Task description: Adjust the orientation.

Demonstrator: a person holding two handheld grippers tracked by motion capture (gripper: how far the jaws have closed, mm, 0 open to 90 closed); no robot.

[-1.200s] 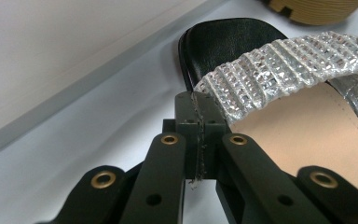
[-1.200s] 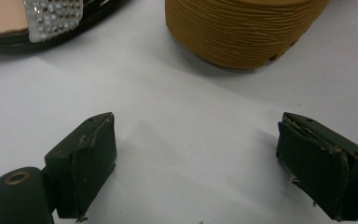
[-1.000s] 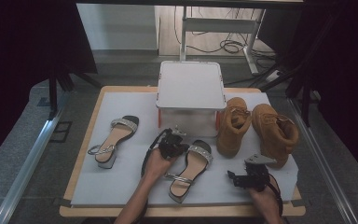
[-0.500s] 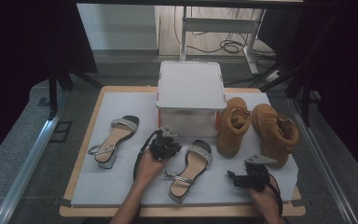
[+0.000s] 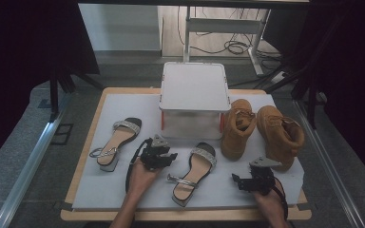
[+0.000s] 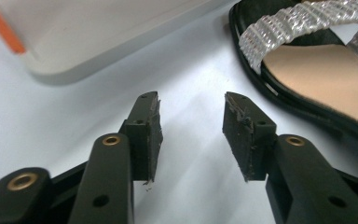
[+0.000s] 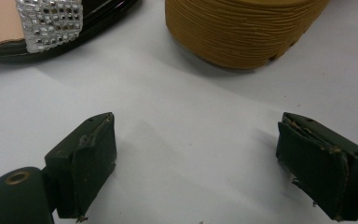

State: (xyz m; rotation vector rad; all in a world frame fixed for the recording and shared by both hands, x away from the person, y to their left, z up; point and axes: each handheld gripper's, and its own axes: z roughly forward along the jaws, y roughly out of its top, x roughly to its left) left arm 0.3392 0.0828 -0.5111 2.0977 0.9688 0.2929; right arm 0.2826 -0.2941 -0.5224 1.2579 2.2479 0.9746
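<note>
Setting: a lab or recording studio workspace, not a home. A wooden-edged table [image 5: 83,142] is covered with a white sheet [image 5: 123,185] taped at the corners. Black curtains [image 5: 28,42] hang on both sides (the right one fills that whole side of the high view). Beyond the table, loose cables [image 5: 228,46] lie on a bare floor beside a metal stand frame [image 5: 223,26]. Grey carpet [image 5: 14,156] flanks the table, with a metal rail [image 5: 28,161] running along its left. Lighting is dim away from the table.
</note>
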